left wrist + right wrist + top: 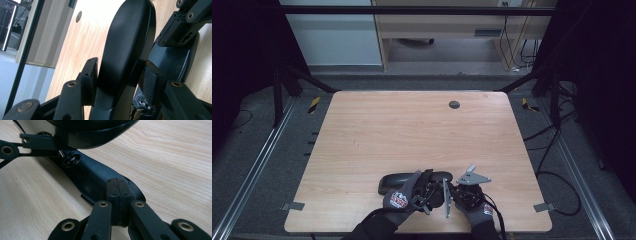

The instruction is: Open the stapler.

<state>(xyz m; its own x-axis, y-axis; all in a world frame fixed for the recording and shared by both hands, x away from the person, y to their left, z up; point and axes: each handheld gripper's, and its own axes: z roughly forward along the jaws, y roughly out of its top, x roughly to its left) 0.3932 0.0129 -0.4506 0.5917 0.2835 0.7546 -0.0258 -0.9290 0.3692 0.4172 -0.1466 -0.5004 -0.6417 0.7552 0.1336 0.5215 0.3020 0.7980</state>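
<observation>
One black hinged case (pixel 399 181) lies on the table (pixel 412 125), near the 6 o'clock edge, a little left of centre in the high view. It is the only loose thing on the wood. There are two tools, each in one gloved hand, and one round grommet hole (pixel 454 104) far off toward 12 o'clock.

The left tool (pixel 432 192) grips the raised lid (pixel 125 47) of the case — in the left gripper view its two pads press on the lid's two faces, the jaws at a middling width. The right tool (pixel 457 192) has its jaws fully together with nothing between them. In the right gripper view its joined pads (pixel 117 195) rest at, or just over, the lower shell (pixel 92 177) of the case; I cannot tell if they touch.

Both hands crowd the near edge, so there is little room toward 6 o'clock. From the case toward 12, 9 and 3 o'clock the wood runs bare to the rounded corners.

The left gripper view shows the lid standing up from the lower shell, which the high view hides under the left hand (pixel 404 197). The right gripper view shows a small metal hinge (pixel 71 160) between lid and shell, and the left tool's jaw beside it. The high view alone gives the case's place on the table.
</observation>
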